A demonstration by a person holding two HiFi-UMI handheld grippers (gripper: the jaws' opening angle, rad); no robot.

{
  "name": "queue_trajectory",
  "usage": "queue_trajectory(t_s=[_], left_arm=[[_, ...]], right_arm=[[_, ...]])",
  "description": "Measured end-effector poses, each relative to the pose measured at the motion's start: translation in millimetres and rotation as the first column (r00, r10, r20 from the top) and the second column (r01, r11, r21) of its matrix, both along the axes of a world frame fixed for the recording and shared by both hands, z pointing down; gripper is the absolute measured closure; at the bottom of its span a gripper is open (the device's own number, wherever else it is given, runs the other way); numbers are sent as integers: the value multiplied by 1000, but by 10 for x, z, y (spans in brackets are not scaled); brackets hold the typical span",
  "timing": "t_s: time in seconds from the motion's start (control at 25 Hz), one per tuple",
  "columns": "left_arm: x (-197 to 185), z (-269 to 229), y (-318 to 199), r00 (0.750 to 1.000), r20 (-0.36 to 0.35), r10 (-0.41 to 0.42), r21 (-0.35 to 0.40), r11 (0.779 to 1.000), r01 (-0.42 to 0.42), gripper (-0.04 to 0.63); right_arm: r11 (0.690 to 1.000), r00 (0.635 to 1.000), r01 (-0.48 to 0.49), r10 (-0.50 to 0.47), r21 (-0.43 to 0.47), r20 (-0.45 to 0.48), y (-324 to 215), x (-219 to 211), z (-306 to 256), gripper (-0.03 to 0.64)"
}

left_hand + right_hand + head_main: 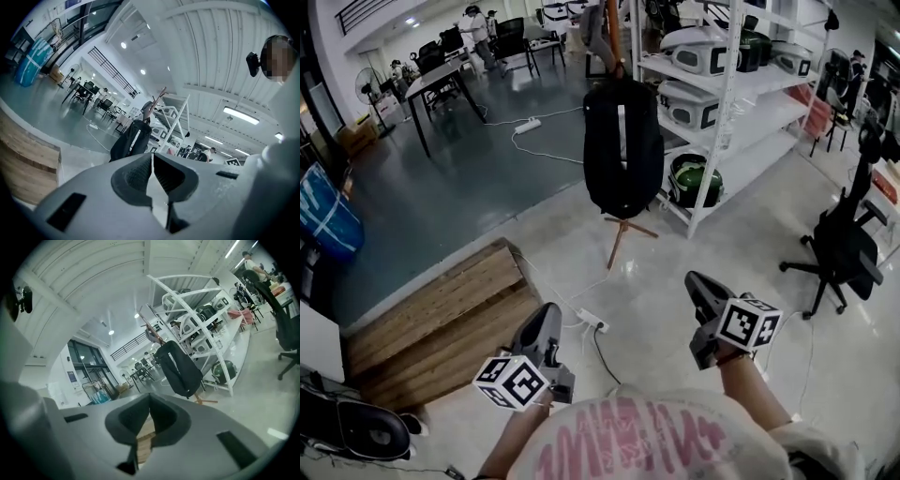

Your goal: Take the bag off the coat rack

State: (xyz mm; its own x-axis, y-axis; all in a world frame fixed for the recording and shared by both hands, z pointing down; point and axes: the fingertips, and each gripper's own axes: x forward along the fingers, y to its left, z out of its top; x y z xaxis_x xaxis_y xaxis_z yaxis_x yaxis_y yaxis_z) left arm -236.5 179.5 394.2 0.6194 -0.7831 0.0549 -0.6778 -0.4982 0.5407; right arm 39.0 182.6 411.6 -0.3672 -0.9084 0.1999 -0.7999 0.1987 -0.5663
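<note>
Bag (pixel 623 145) seen hung on rack (pixel 621 236). Left tool (pixel 550 311) and right tool (pixel 695 279) held pressed together, empty, well short of it.

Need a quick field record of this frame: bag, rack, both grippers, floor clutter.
bag: black backpack, hanging on the rack, nothing touching it
coat rack: wooden, on the floor beside a white shelf
left gripper: shut, empty, well short of the bag
right gripper: shut, empty, well short of the bag
floor: power strip, wooden platform, office chair
task: bag not yet taken off
</note>
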Motion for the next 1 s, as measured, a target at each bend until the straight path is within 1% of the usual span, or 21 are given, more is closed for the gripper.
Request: queue_trajectory(t_s=[0.16, 0.24, 0.36, 0.52, 0.68, 0.88, 1.0], left_arm=[[-93, -27, -397, 1000, -9, 29, 18, 999, -29, 578], [-108, -14, -558, 999, -22, 44, 22, 999, -44, 578], [-102, 22, -755, 998, -35, 54, 14, 998, -54, 580], [-70, 101, -894, 997, -40, 67, -15, 998, -67, 588], [-120, 129, -1012, 996, -44, 74, -33, 997, -75, 588], [-149, 74, -1214, 996, -56, 66, -7, 998, -67, 588], [-91, 154, -1256, 995, -63, 73, -35, 997, -76, 588]], right_arm=[[1000, 1000, -28, 28, 7, -11, -273, -82, -19, 612], [999, 999, -33, 33, -4, -24, -372, -135, 31, 612], [999, 999, -14, 12, -31, -50, -495, -284, 124, 612], [997, 998, 13, -17, -70, -60, -617, -416, 230, 612], [997, 999, -6, 3, -79, -45, -738, -416, 216, 612], [997, 998, -23, 19, -77, -54, -896, -383, 193, 612], [995, 998, -34, 29, -94, -59, -897, -337, 231, 612]])
